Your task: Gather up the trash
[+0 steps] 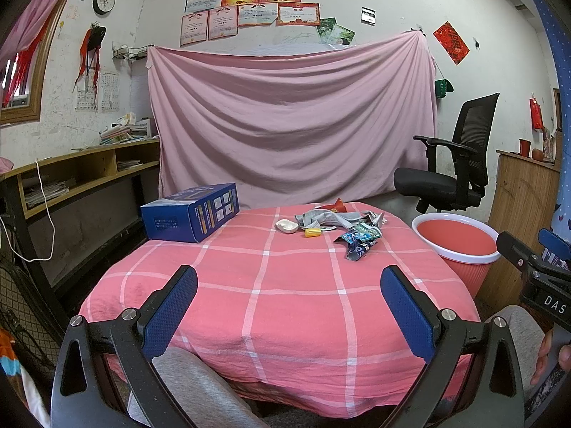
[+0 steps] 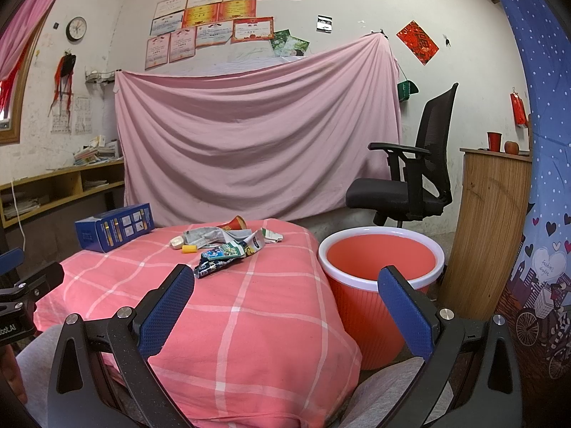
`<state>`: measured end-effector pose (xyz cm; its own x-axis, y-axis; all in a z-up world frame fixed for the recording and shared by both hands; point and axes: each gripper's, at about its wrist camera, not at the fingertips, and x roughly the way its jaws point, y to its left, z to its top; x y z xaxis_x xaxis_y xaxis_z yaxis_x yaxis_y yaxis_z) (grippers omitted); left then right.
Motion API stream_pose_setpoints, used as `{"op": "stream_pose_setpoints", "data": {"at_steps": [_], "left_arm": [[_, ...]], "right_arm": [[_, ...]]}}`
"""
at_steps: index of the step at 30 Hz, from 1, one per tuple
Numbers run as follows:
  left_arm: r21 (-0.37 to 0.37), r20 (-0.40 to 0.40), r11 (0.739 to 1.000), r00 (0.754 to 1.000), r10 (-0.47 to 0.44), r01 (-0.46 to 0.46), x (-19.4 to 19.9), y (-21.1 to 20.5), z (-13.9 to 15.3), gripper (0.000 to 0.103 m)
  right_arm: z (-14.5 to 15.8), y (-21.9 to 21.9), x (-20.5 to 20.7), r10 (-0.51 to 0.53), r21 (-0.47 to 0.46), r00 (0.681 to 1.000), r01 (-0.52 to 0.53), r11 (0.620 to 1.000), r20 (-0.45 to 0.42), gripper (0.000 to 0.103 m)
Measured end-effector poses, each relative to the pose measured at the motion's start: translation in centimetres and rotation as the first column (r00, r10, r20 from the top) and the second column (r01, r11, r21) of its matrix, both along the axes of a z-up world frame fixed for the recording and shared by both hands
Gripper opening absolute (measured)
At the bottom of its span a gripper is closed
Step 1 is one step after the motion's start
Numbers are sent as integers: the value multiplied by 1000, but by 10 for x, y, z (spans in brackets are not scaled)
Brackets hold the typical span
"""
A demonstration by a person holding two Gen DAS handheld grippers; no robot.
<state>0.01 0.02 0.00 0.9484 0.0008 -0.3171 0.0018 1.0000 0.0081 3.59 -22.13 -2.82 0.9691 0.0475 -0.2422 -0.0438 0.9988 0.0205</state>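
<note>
A heap of trash [image 1: 342, 223] lies at the far side of the table [image 1: 285, 303] with the pink checked cloth: crumpled wrappers [image 1: 358, 240], a yellow cap [image 1: 313, 232], a white lid [image 1: 287, 225] and a red paper cup [image 1: 337, 207]. The heap also shows in the right wrist view [image 2: 225, 246]. A red bin [image 2: 378, 278] with a white rim stands right of the table, also in the left wrist view [image 1: 460, 246]. My left gripper [image 1: 289, 306] is open and empty above the near table edge. My right gripper [image 2: 285, 306] is open and empty, between table and bin.
A blue box [image 1: 192, 212] lies at the table's far left corner. A black office chair [image 1: 453, 164] stands behind the bin. A wooden cabinet [image 2: 489, 228] is at the right, a shelf desk [image 1: 82, 174] at the left. My knees show below.
</note>
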Motion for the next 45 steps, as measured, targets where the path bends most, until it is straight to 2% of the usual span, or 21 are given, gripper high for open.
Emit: {"op": "stream_pose_setpoints", "data": {"at_steps": [8,14,21,27,35,38,40,45], "left_arm": [[-6,4,1000,1000,-1,1,0,1,1,101],[-24,76,1000,997,21,-19,5,0,8,101],[-53,151,998,987,48,-40,35,20,29,101],[-75,209,996,976,63,-49,74,28,40,101],[-57,276,998,960,46,-31,121,29,45,101],[-19,239,1000,971,11,-7,144,28,37,101],[-5,182,1000,983,-13,14,163,29,30,101],[-48,-5,998,999,-37,37,210,34,9,101]], "right_arm": [[1,2,1,11,8,1000,-11,1000,-1,103],[5,7,6,42,-4,999,-42,999,21,103],[27,16,21,85,-36,988,-81,996,127,103],[39,28,59,101,-63,976,-90,994,192,103],[36,40,107,129,-99,969,-110,989,212,103],[29,41,129,148,-111,975,-130,985,169,103],[22,45,146,170,-125,980,-157,980,107,103],[4,44,183,184,-125,982,-189,974,-54,103]]}}
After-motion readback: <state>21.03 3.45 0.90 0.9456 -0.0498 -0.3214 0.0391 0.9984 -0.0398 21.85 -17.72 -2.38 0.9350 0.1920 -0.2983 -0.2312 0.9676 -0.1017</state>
